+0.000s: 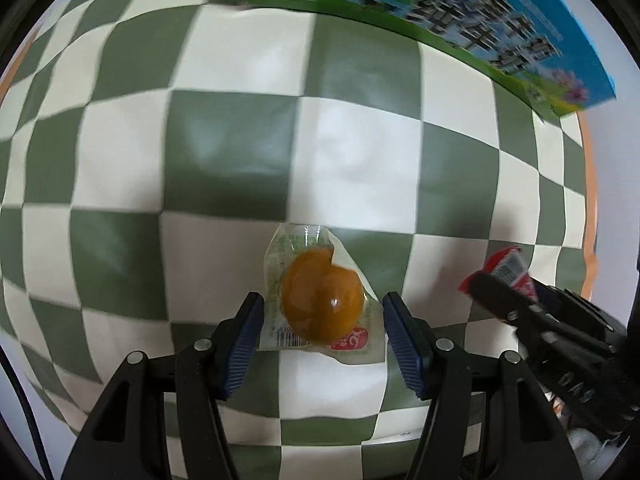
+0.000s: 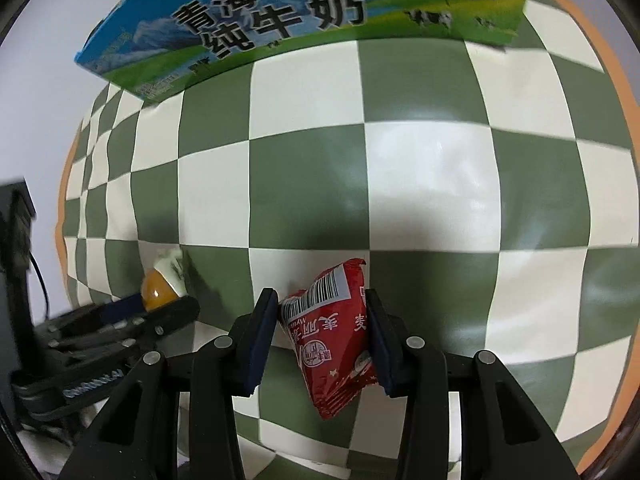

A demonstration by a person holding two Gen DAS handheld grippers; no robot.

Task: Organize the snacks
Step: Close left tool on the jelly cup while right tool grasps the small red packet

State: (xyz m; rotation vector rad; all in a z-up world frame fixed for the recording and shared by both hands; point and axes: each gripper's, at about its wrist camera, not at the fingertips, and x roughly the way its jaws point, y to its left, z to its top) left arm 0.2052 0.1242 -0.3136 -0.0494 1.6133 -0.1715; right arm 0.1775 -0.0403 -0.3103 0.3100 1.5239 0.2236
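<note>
The left hand-held gripper (image 1: pixel 323 330) points straight down over the checkered tabletop (image 1: pixel 240 152) and grasps a jelly cup (image 1: pixel 322 300) between its blue pads. The cup is a clear plastic shell with an amber-orange dome of jelly inside, glossy, with a small highlight on it. Its peel lid is pale with fine print, one corner curled up, and a red label shows at the near edge. The pads press on the film edges at either side. From the right wrist view the cup (image 2: pixel 158 288) shows side-on, orange below and white lid above, clamped in that gripper's tips.

The right hand-held gripper (image 2: pixel 322 324) is clenched on a red packet (image 2: pixel 332 344), which hangs tilted between the pads, its lower corner dangling below them. The packet is bright red foil with a white barcode panel near the top, white characters across the face and a round seal with small stars beneath. In the left wrist view only its crimped top (image 1: pixel 506 268) peeks past the dark fingers.

Both snacks sit just above the green-and-white squares, well apart from each other. At the far edge of the tabletop stands a milk carton (image 2: pixel 280 20), blue and green, with bold black characters, cows and purple flowers.
</note>
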